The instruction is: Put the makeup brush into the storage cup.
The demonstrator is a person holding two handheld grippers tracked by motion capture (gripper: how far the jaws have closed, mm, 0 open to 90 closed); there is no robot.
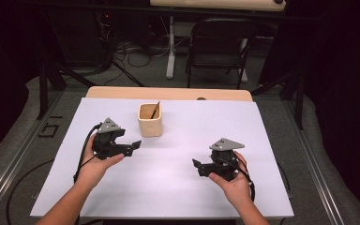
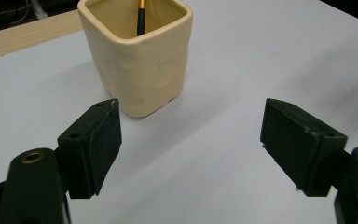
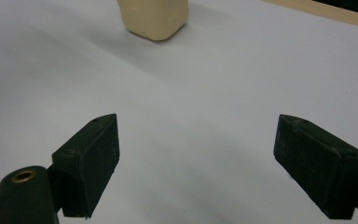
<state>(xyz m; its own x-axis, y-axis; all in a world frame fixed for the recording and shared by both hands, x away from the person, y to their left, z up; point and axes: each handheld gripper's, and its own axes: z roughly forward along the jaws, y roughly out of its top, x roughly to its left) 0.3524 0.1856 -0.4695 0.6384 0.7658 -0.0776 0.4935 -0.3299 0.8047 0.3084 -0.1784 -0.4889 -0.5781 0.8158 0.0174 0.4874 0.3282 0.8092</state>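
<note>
Tongs: left tongs (image 1: 133, 146) and right tongs (image 1: 198, 165) released, empty | cream square ceramic cup (image 1: 150, 120) upright, holding black-and-gold pencil (image 1: 155, 110), stowed | white counter (image 1: 178, 187).

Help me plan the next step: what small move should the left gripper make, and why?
Probably ease the left gripper forward toward the cream cup. Its jaws stand open and empty, the cup sits just ahead of them, untouched, with a dark pen standing inside.

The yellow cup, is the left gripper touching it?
Apart. In the left gripper view the left gripper is open, and bare white table shows between its pads and the cup. The high view shows that gap too.
</note>
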